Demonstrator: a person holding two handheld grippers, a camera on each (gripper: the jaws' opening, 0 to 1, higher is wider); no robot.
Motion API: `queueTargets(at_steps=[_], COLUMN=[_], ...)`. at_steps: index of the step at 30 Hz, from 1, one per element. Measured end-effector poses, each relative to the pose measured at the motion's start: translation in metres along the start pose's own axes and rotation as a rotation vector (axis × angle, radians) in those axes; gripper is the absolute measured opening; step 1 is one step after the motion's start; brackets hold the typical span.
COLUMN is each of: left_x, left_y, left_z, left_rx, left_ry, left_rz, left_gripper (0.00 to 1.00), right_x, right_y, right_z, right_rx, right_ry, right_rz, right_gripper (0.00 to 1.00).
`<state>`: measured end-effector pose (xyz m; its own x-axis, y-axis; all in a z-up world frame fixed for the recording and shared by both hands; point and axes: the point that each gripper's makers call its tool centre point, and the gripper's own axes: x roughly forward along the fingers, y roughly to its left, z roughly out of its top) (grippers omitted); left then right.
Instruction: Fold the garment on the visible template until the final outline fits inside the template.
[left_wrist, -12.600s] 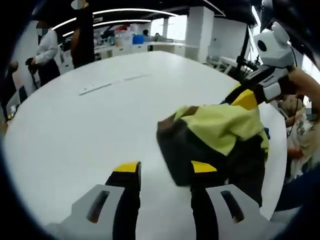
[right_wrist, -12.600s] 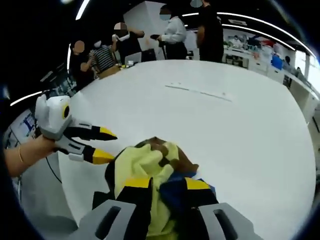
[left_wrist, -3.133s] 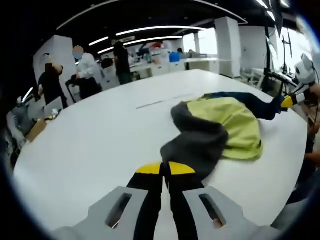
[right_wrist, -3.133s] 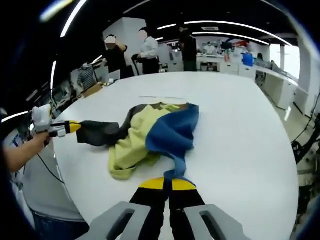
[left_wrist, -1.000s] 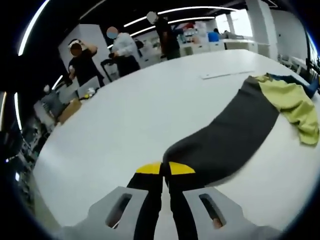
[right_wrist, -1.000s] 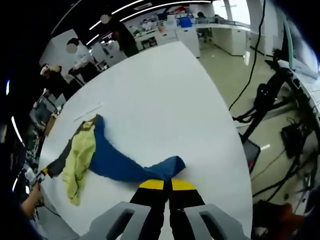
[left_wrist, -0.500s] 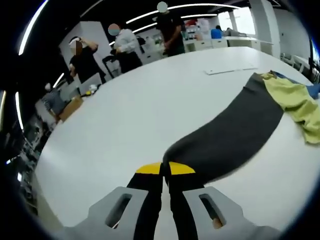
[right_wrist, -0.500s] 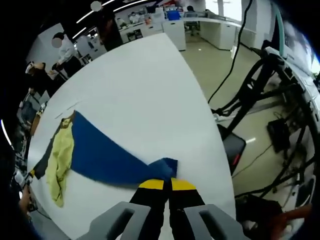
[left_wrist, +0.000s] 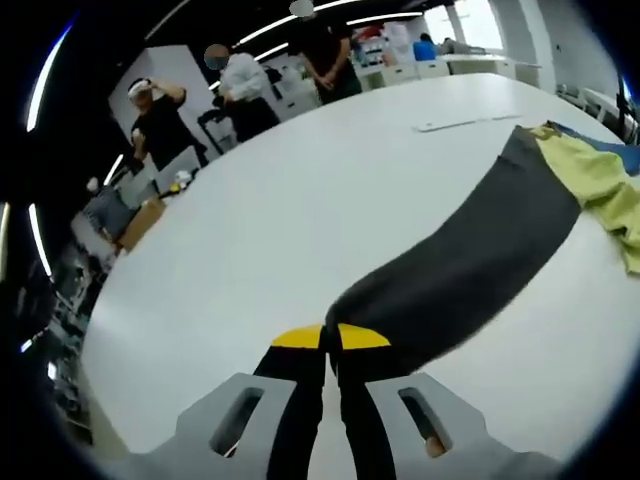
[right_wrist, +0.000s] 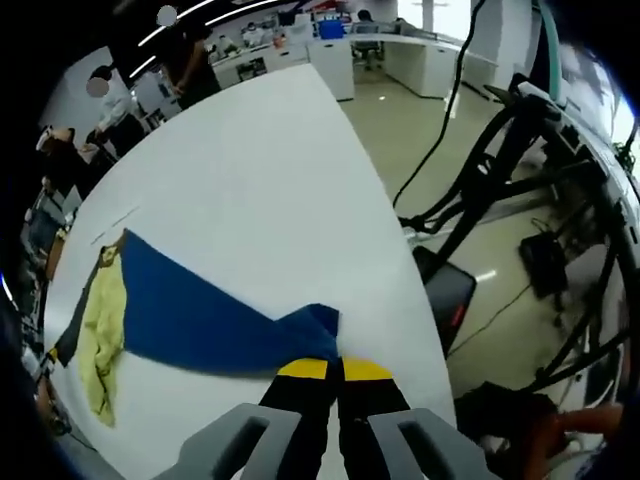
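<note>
L gripper (left_wrist: 324, 338) pinches soft grey sleeve (left_wrist: 470, 265); R gripper (right_wrist: 324, 370) blue sleeve (right_wrist: 200, 320).

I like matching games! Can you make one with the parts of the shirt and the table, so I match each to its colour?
Things:
1. sleeve in the left hand-held gripper
2. sleeve in the right hand-held gripper
3. middle of the shirt
4. table

Colours:
A. white
B. blue
C. dark grey
D. yellow-green

Pairs: 1-C, the grey sleeve; 2-B, the blue sleeve; 3-D; 4-A.
</note>
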<state>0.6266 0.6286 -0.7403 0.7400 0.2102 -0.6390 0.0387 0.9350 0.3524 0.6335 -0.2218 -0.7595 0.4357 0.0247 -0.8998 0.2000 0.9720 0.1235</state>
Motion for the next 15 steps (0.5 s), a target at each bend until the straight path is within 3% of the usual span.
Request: queueTargets(at_steps=[5, 9, 12, 15], left_x=[-0.001, -0.005, -0.01, -0.014], left_y=[-0.002, -0.005, -0.012, -0.027], left_z=[0.006, 0.009, 0.011, 0.011], left_rx=[0.047, 0.04, 0.001, 0.0], left_ry=[-0.024, -0.047, -0.075, -0.092], left_rz=[0.0, -0.016, -0.053, -0.116], left_gripper=[0.02, 0.08, 0.13, 0.22], right_x=[0.0, -0.003, -0.006, -0.011], right_y=[0.003, 0.012, 0.018, 0.025], right_z=[0.002, 0.007, 0.01, 0.011], right_rx=[-0.045, -0.06, -0.125, -0.159], right_ry=[-0.025, -0.063, -0.085, -0.109], right_rz=[0.009, 0.053, 0.071, 0.086], right_gripper=[0.0, 0.01, 0.19, 0.29])
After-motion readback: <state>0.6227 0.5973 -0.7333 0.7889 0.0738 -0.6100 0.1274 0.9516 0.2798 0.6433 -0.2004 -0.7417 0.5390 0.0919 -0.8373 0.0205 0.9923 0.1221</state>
